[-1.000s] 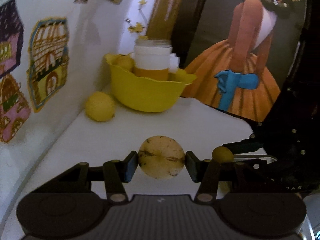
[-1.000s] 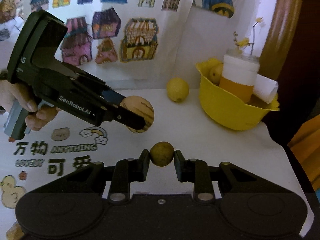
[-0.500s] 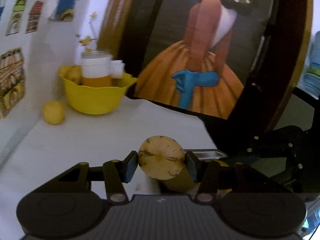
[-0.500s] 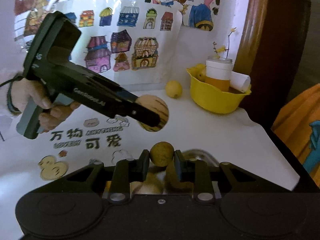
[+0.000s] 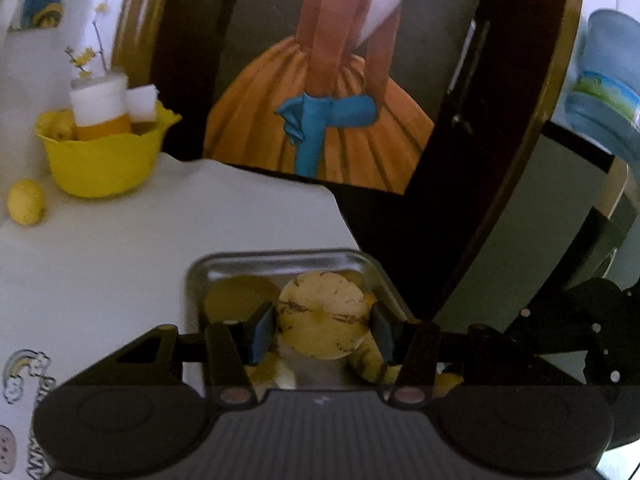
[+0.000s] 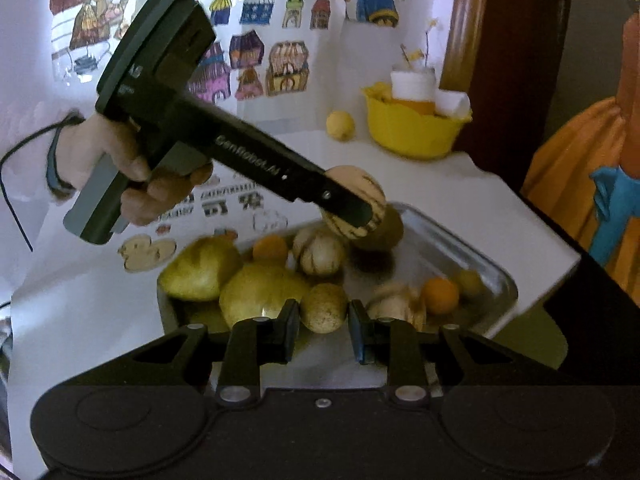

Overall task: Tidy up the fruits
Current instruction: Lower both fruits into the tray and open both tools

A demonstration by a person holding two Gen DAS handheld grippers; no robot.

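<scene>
Both my jaws hold fruit above the metal tray [image 6: 502, 280] on the desk, left gripper [image 5: 323, 326] the striped melon [image 5: 323, 320], right gripper [image 6: 323, 326] the small round fruit [image 6: 323, 308]: lower first, release into bare gaps.

A: Surface?
B: White table [image 6: 460, 196], cartoon prints and lettering on its covering at the left.
A: What's directly on it?
B: Metal tray [image 6: 502, 280] near the front edge, fruit inside. Yellow bowl [image 6: 412, 136] at the far corner, lemon [image 6: 340, 126] loose just beside it.
</scene>
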